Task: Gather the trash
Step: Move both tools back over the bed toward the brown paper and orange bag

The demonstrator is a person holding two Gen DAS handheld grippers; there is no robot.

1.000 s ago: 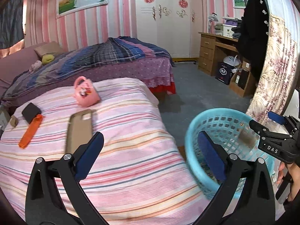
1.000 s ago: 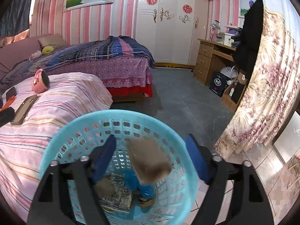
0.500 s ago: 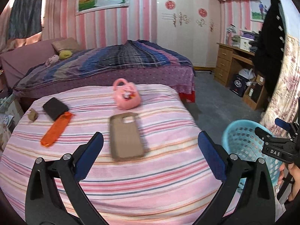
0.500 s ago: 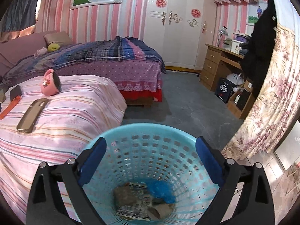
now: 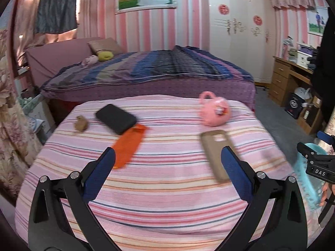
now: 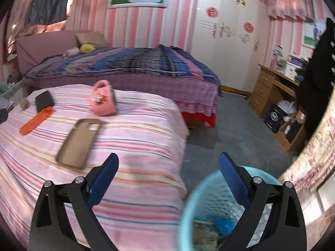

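My left gripper (image 5: 167, 154) is open and empty above the pink striped bed (image 5: 167, 198). On the bed lie a small brown crumpled scrap (image 5: 80, 123), a black case (image 5: 115, 118), an orange strip (image 5: 129, 146), a tan phone case (image 5: 215, 150) and a pink toy purse (image 5: 215, 110). My right gripper (image 6: 169, 159) is open with nothing between its pads, over the gap between the bed's edge and a light blue basket (image 6: 194, 198). Paper and blue trash (image 6: 222, 223) lie in the basket. The scrap (image 6: 24, 104) shows far left in the right wrist view.
A second bed with a plaid blanket (image 5: 167, 71) stands behind. Grey floor (image 6: 230, 129) runs to a white wardrobe (image 6: 226, 41) and a wooden desk (image 6: 270, 90) with bags under it. A floral curtain (image 6: 309, 156) hangs at right, and a hand (image 5: 325, 190) holds the right gripper.
The brown piece between the right pads fell into the basket and those jaws widened. Both grippers swung left, from the basket toward the striped bed.
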